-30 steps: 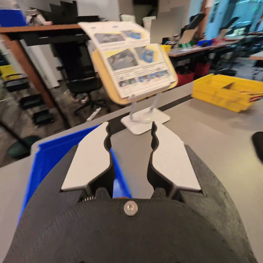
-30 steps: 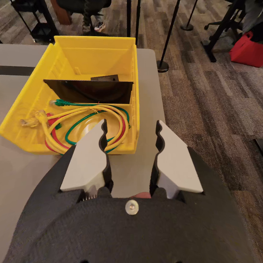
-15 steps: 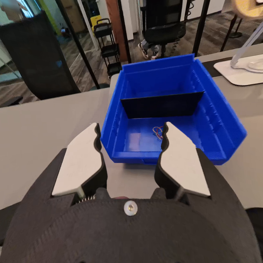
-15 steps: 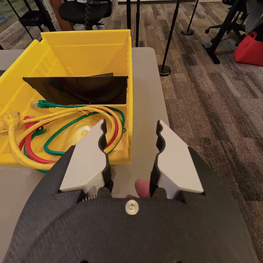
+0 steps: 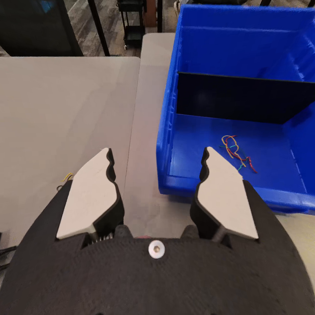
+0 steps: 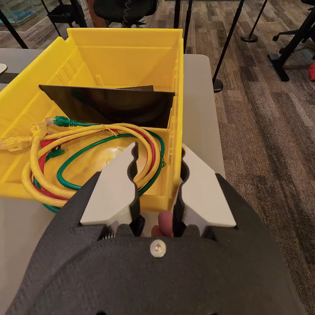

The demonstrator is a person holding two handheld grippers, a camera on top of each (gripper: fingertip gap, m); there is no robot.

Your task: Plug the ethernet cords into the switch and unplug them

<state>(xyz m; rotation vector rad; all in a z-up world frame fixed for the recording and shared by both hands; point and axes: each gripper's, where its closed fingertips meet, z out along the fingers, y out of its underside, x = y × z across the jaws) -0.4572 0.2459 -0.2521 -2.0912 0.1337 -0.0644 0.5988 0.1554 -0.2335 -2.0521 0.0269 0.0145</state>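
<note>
Cords [image 6: 95,153] lie coiled in the yellow bin's [image 6: 119,56] near compartment. The right gripper [image 6: 159,148] straddles its right wall — fingers apart, grasping nothing. The left gripper [image 5: 156,151] gapes over bare table [image 5: 68,110] beside the blue bin [image 5: 170,119].

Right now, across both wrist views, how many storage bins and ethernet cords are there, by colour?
Blue plastic storage bin: 1
Yellow plastic storage bin: 1
Yellow ethernet cord: 1
Red ethernet cord: 1
Green ethernet cord: 1
Total: 5 (the cords lie coiled together, so each count is as far as the tangle shows)
</note>
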